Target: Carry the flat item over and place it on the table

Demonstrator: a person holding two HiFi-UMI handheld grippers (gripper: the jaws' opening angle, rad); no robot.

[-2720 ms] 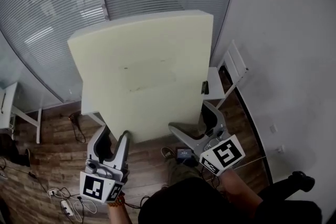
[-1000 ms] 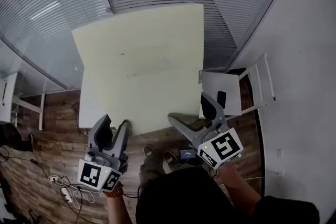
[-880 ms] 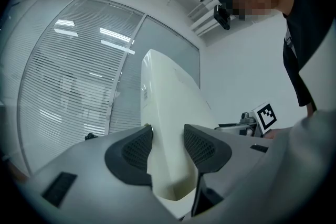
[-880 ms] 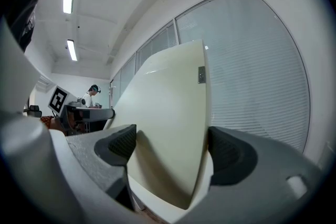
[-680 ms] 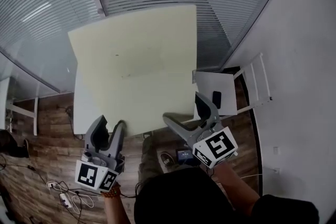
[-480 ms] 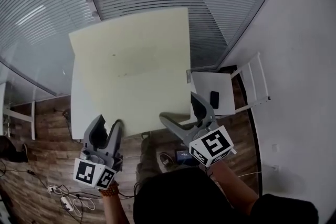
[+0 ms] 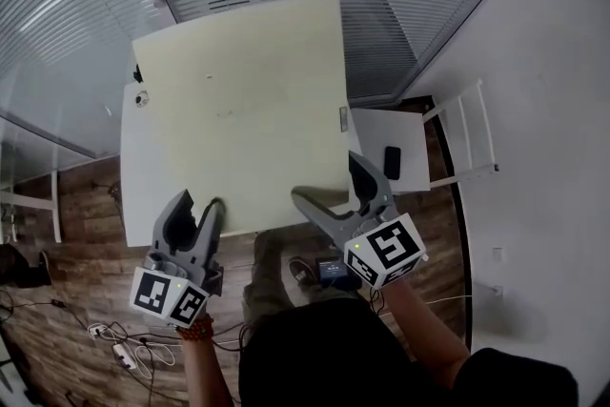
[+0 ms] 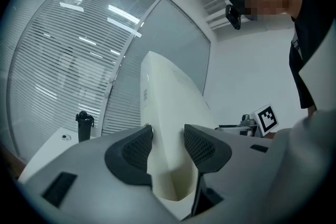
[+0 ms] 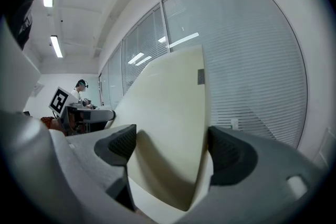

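The foam slab (image 7: pixel 238 110) is a large, thick, pale cream rectangle with a small grey tag on its right edge. It spreads over most of the white table (image 7: pixel 138 176), whose left strip shows bare. At the table's near side, the left gripper (image 7: pixel 198 202) and right gripper (image 7: pixel 326 178) pinch its edge.

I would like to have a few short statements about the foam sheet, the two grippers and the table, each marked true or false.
1. The left gripper is shut on the near edge of the foam sheet. True.
2. The right gripper is open and empty. False: it also clamps the sheet.
3. A dark phone lies on the sheet. False: it lies on the small white surface to the right.
4. In the head view, the sheet hides most of the white table. True.
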